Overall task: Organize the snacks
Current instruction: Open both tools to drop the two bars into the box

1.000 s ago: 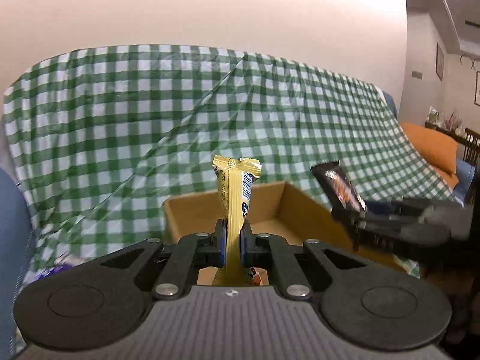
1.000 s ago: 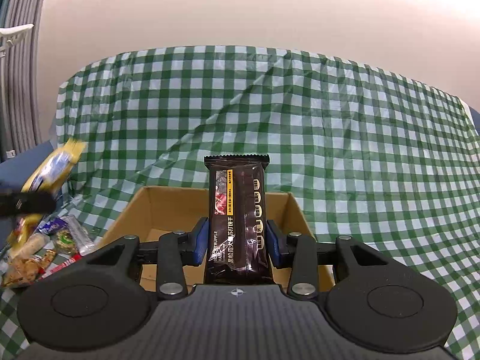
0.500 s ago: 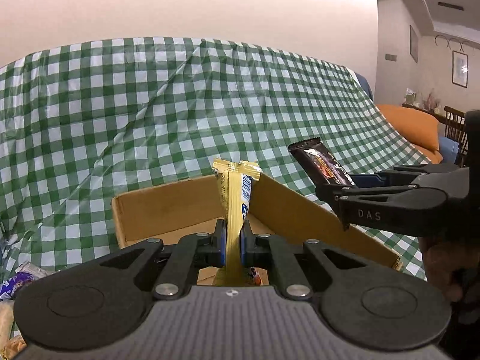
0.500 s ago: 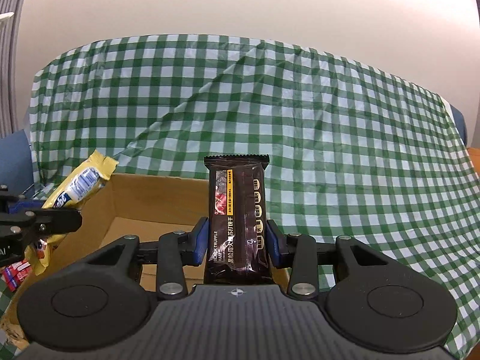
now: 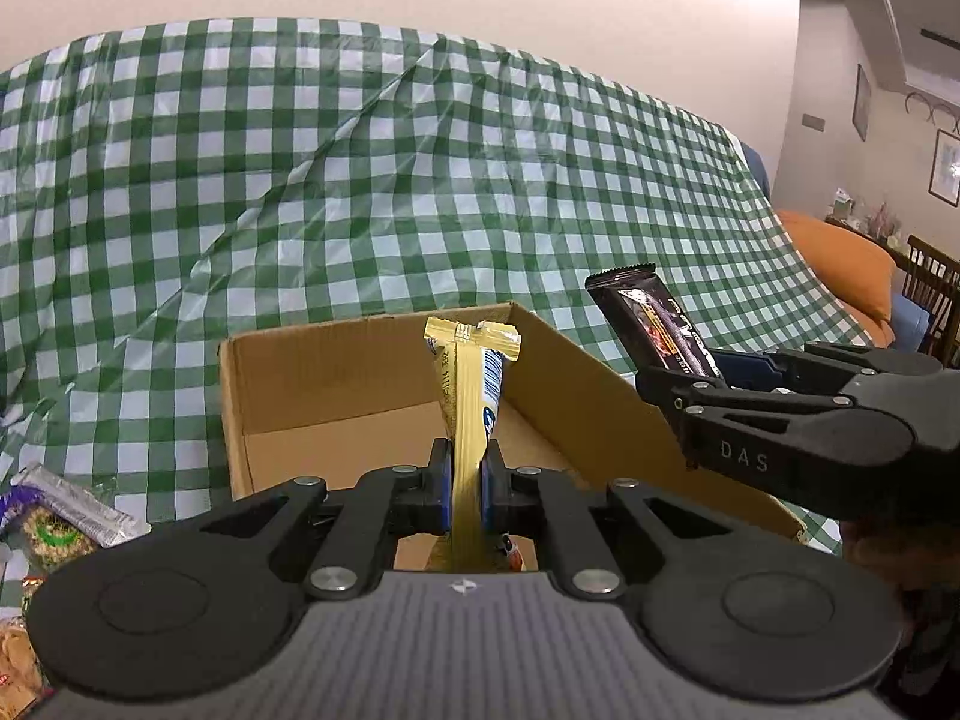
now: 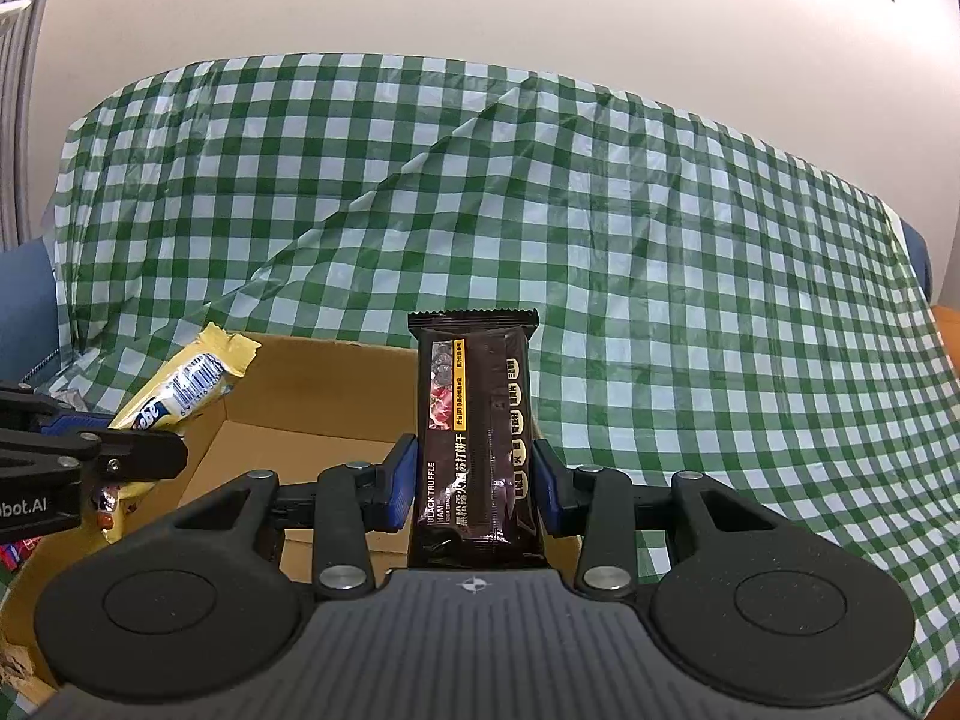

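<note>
Both tongs clamped: left tongs (image 5: 465, 480) on crinkly yellow packet (image 5: 471, 384), right tongs (image 6: 474, 483) on glossy dark wrapper (image 6: 474, 438), over cardboard box (image 5: 336, 384).

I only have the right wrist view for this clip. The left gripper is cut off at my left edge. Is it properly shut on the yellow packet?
Observer: Yes. In the left wrist view the left gripper has both blue pads pressed on the yellow packet, which stands upright.
Operator: Anything lying outside the cardboard box on that side?
Observer: Loose snacks lie on the checked cloth, left of the cardboard box.
Operator: Where is my dark packet relative to the box?
Observer: The right gripper holds the dark packet tilted, over the box's right wall.
</note>
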Demonstrator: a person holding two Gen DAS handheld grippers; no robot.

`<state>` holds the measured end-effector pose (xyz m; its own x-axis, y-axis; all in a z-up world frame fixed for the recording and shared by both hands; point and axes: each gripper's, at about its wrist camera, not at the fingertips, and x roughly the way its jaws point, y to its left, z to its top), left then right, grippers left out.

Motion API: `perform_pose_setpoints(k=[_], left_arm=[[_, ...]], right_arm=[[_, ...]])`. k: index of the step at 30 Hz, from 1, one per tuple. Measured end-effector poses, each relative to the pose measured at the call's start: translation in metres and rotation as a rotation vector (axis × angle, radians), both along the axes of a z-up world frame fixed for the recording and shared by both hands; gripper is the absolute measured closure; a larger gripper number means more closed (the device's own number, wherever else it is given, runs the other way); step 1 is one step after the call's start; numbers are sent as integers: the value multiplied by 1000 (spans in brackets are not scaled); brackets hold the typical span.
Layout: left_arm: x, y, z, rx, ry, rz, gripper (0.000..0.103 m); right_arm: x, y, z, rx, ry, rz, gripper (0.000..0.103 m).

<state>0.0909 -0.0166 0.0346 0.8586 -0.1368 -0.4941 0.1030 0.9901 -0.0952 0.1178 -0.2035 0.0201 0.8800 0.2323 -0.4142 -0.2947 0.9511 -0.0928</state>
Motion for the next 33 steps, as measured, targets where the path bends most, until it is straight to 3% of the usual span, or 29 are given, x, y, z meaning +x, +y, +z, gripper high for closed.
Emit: perform_pose_setpoints(k=[6, 8, 9, 10, 20, 23, 27, 30, 31, 32, 33], left_arm=[[0, 4, 0, -32, 6, 1, 93], [2, 4, -1, -53, 24, -16, 74], [1, 3, -1, -51, 26, -12, 56], [1, 3, -1, -50, 22, -8, 53], [-23, 41, 14, -138, -66, -15, 53], [-34, 69, 30, -133, -45, -114, 65], [-48, 109, 33, -67, 46, -155, 85], [-55, 129, 5, -65, 115, -99, 85], [-55, 134, -12, -85, 155, -89, 85], [-48, 134, -29, -64, 267, -88, 85], [-42, 130, -39, 7, 336, -84, 85]], right_arm=[[1, 0, -1, -7, -1, 5, 62], [1, 0, -1, -7, 4, 5, 61], [2, 0, -2, -8, 16, 4, 54], [5, 1, -4, -16, 29, -3, 41], [3, 5, -1, 29, 26, -10, 36], [-2, 8, 1, 43, 22, 4, 36], [-13, 13, 5, 79, 19, 31, 37], [-21, 15, 10, 115, 8, 55, 45], [-22, 17, 10, 124, 12, 60, 49], [-23, 19, 10, 130, 21, 68, 51], [-24, 21, 10, 134, 26, 77, 51]])
